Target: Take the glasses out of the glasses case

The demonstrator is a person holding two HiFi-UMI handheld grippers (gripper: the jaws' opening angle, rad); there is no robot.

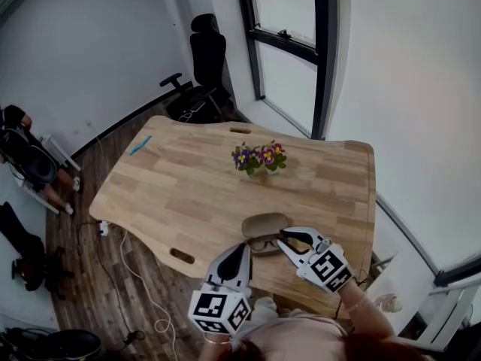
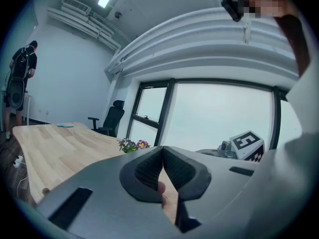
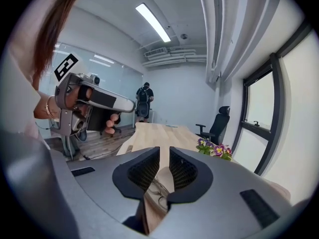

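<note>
"At the desk's near edge, what lies between the two tools?"

"The glasses (image 1: 262, 244), thin and dark-framed, lie flat on the wood just on the near side of the glasses case (image 1: 264, 222), a tan oval shell. They look to be out of it. Whether frame and case touch cannot be told from the head view."

"And the claws?"

"The left claw (image 2: 162, 149) is closed, its pads meeting at the tips with nothing pinched, near the frame's left side. The right claw (image 3: 164, 150) stands a slit apart at the frame's right end and holds nothing. The frame shows on the wood below its gap."

"How would the frame handle?"

"Light and fragile, by the look: slim rims, thin arms that would bend easily, lenses that scratch and slip. The bridge or a hinge corner seems the safest hold, with a gentle squeeze. The case looks stiff and smooth, apt to slide if nudged."

"The setting?"

"A pale plank desk (image 1: 188, 186) carries a pot of purple and yellow flowers (image 1: 259, 158) at its middle and a small blue item (image 1: 140, 146) at the far left. Beyond stand a black office chair (image 1: 204, 59), a tall window (image 1: 289, 59) on the right, and white walls. Cables (image 1: 143, 277) trail over the dark wood floor at left."
</note>
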